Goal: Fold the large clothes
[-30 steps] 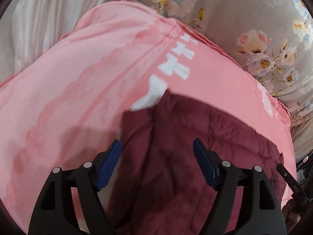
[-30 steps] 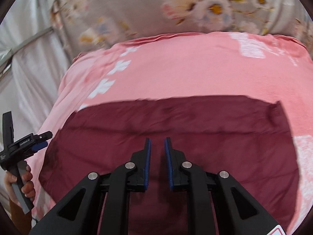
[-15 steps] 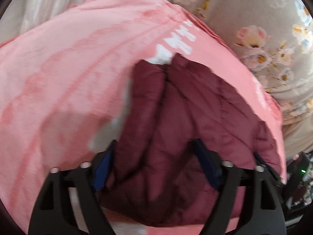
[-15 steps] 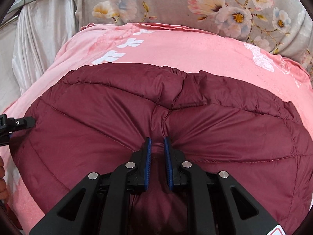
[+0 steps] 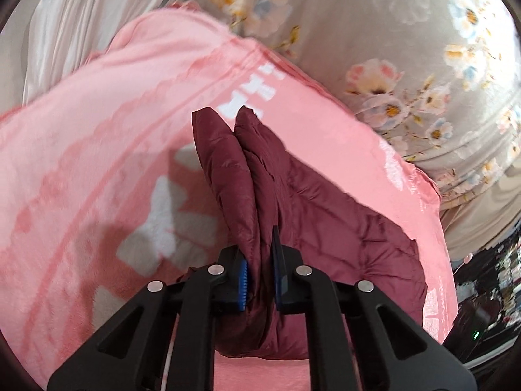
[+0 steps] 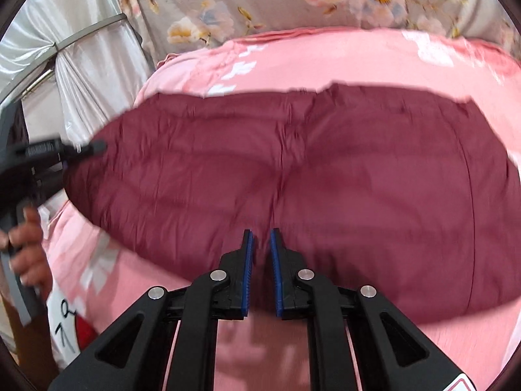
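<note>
A maroon quilted jacket [image 6: 325, 176] lies spread across a pink blanket [image 6: 358, 55] on a bed. In the left wrist view, the left claw [image 5: 260, 280] is closed tight on a bunched fold of the jacket, which runs straight ahead from between its blue pads. The right claw [image 6: 261, 273] is nearly closed, its pads pinching the jacket's near edge; the rest spreads ahead and to both sides. Floral bedding [image 5: 407, 49] lies beyond.
</note>
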{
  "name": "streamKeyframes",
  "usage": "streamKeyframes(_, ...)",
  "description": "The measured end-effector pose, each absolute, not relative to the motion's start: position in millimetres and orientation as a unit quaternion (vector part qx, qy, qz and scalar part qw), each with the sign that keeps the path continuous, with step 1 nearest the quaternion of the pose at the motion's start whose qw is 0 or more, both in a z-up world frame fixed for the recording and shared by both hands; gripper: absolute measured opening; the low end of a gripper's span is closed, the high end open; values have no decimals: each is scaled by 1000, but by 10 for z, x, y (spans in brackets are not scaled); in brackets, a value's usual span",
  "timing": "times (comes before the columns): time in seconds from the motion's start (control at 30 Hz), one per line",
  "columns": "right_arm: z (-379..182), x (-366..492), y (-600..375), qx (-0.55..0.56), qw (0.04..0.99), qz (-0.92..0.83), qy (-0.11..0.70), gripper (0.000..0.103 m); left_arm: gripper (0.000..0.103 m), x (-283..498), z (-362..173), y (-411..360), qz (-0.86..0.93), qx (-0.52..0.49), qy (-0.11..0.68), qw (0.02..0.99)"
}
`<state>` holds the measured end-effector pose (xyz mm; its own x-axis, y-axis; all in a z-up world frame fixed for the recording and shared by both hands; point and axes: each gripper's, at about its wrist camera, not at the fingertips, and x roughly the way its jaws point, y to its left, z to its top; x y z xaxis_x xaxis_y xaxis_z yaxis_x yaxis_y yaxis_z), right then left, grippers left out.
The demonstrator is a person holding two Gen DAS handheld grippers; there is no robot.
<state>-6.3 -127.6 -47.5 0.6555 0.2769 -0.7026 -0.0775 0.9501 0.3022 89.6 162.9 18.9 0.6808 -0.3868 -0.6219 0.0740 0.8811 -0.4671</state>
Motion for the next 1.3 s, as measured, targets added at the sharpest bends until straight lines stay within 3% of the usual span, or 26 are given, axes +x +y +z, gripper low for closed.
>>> streamKeyframes(0.33, -791, -38, -1348, 166, 889, 101, 415, 1, 8, 532, 925, 961, -218, -146, 309, 914)
streamKeyframes(0.63, -783, -313, -1608, 223, 891, 108, 380, 0, 7, 335, 1268, -279, -351, -68, 286, 889)
streamKeyframes(1.03, -687, -1197, -2657, 267, 899, 1, 346, 1, 6, 445, 516, -1914, -398, 23, 381, 834)
streamKeyframes(1.3, -761, -1402, -3012, 282, 897, -43, 338, 2, 5, 474, -123, -2402, -384, 50, 442, 809)
